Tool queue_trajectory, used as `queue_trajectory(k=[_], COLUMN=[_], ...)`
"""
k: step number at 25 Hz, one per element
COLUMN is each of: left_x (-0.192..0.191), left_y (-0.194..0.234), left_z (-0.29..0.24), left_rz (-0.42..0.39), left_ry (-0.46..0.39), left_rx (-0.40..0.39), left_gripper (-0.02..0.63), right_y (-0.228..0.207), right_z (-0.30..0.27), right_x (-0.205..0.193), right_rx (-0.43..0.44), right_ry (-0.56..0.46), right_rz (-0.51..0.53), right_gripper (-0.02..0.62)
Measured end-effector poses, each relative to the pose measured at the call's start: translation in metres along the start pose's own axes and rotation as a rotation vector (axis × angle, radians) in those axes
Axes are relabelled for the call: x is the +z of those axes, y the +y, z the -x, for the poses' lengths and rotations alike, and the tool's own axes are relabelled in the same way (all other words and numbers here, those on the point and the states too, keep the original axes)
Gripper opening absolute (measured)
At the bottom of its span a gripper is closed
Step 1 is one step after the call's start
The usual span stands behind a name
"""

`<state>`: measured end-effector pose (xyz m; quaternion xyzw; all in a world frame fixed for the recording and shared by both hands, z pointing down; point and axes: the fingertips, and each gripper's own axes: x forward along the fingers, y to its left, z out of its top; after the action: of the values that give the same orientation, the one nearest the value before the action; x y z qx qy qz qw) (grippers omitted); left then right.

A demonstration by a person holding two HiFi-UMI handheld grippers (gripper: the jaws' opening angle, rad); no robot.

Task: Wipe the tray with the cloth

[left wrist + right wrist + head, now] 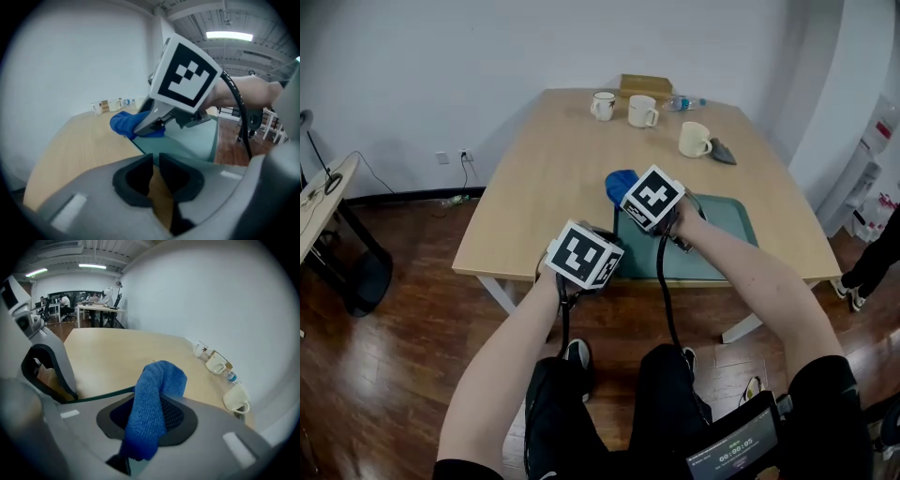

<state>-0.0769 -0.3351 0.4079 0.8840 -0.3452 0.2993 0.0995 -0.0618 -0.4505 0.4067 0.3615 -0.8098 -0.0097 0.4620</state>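
Observation:
A green tray (727,225) lies at the wooden table's near right edge. My right gripper (623,192) hovers over the tray's far left corner, shut on a blue cloth (619,184). In the right gripper view the cloth (154,399) stands up bunched between the pads of that gripper (150,416). My left gripper (617,246) sits at the tray's near left corner. In the left gripper view its jaws (155,164) meet right on that corner of the tray (197,140), with the cloth (123,124) beyond.
Three white mugs (603,105) (642,111) (695,139), a water bottle (684,102), a cardboard box (645,84) and a small dark object (722,150) stand at the table's far end. A side desk (319,202) is at far left.

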Motion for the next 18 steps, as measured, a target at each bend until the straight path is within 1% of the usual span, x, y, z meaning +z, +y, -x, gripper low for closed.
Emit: queue_trajectory(k=[2, 4, 6, 9, 11, 13, 15, 16, 18], left_x=[-0.001, -0.002, -0.006, -0.014, -0.014, -0.012, -0.008, -0.006, -0.003], left_y=[0.002, 0.003, 0.005, 0.013, 0.014, 0.009, -0.002, -0.008, -0.014], left_z=[-0.001, -0.002, -0.002, 0.001, 0.003, 0.003, 0.002, 0.003, 0.006], left_rz=[0.001, 0.006, 0.013, 0.011, -0.015, -0.04, -0.036, -0.029, -0.025], left_ry=[0.001, 0.005, 0.016, 0.041, 0.06, 0.065, 0.055, 0.048, 0.039], left_rx=[0.006, 0.009, 0.015, 0.045, 0.069, 0.076, 0.049, 0.037, 0.042], left_gripper=[0.043, 0.043, 0.043, 0.043, 0.041, 0.04, 0.04, 0.041, 0.043], right_y=[-0.014, -0.037, -0.063, -0.103, -0.123, -0.135, -0.14, -0.142, -0.145], right_z=[0.006, 0.018, 0.032, 0.053, 0.069, 0.081, 0.088, 0.089, 0.088], right_x=[-0.012, -0.038, -0.075, -0.133, -0.168, -0.194, -0.208, -0.209, -0.206], right_rx=[-0.015, -0.057, -0.105, -0.19, -0.241, -0.265, -0.276, -0.281, -0.286], right_ry=[0.003, 0.036, 0.081, 0.147, 0.176, 0.176, 0.165, 0.163, 0.166], right_rz=[-0.029, -0.061, -0.112, -0.19, -0.232, -0.272, -0.293, -0.289, -0.255], right_gripper=[0.112, 0.112, 0.112, 0.112, 0.112, 0.114, 0.114, 0.114, 0.114])
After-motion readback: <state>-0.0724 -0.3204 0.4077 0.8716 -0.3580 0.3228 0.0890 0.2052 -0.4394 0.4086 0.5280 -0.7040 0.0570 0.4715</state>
